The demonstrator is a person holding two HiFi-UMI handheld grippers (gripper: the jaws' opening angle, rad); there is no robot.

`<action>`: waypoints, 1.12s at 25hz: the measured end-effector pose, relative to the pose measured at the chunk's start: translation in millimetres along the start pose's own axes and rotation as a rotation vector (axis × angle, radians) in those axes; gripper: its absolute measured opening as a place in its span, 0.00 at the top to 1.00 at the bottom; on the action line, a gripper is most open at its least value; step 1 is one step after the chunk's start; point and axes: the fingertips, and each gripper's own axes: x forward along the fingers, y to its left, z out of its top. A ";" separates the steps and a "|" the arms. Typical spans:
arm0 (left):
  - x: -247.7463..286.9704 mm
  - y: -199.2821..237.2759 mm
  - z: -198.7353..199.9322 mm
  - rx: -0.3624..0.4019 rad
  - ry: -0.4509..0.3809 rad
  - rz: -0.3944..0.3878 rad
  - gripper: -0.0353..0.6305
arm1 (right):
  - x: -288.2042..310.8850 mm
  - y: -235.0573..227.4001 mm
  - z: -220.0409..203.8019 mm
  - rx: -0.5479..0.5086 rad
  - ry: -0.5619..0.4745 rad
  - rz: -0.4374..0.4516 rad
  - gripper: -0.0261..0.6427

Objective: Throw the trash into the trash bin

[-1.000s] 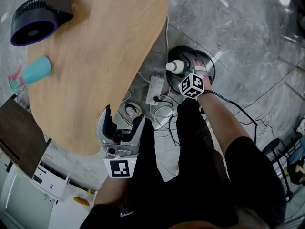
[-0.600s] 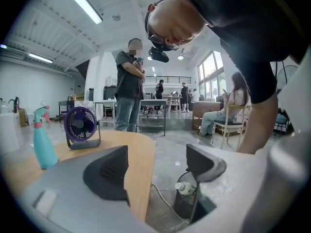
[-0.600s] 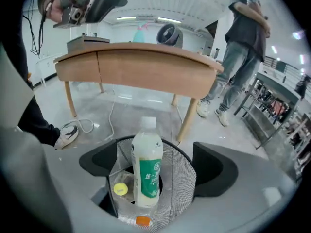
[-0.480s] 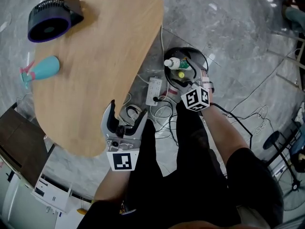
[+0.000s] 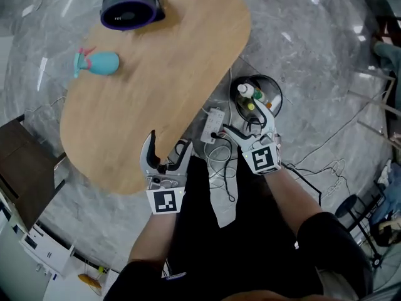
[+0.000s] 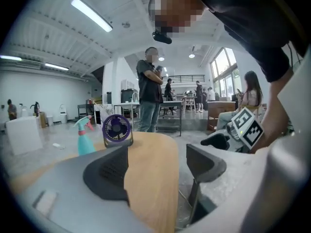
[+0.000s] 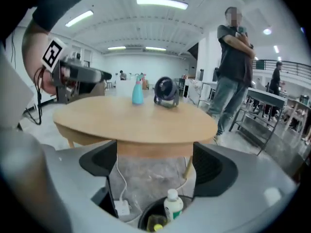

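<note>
A black trash bin [image 5: 276, 93] stands on the floor beside the wooden table [image 5: 169, 61]. Inside it are a white-capped bottle [image 5: 247, 92] and a yellow-capped bottle [image 5: 252, 106]. My right gripper [image 5: 250, 123] is open and empty just on the near side of the bin. In the right gripper view the bin [image 7: 146, 216] and the white-capped bottle [image 7: 173, 206] lie low between the spread jaws [image 7: 155, 166]. My left gripper [image 5: 168, 144] is open and empty over the table's near edge.
A purple fan [image 5: 130, 6] and a teal spray bottle [image 5: 99, 63] sit on the far part of the table. A white power strip [image 5: 210, 123] and loose cables [image 5: 220, 162] lie on the floor by the bin. A person [image 6: 148, 93] stands beyond the table.
The white-capped bottle has left my right gripper and now stands in the bin. The right gripper has drawn back towards me, open. The head view has shifted.
</note>
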 end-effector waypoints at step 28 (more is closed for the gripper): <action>-290.1 151.0 193.8 -0.047 -0.273 0.454 0.37 | -144.8 146.2 420.6 0.123 -0.595 0.256 0.29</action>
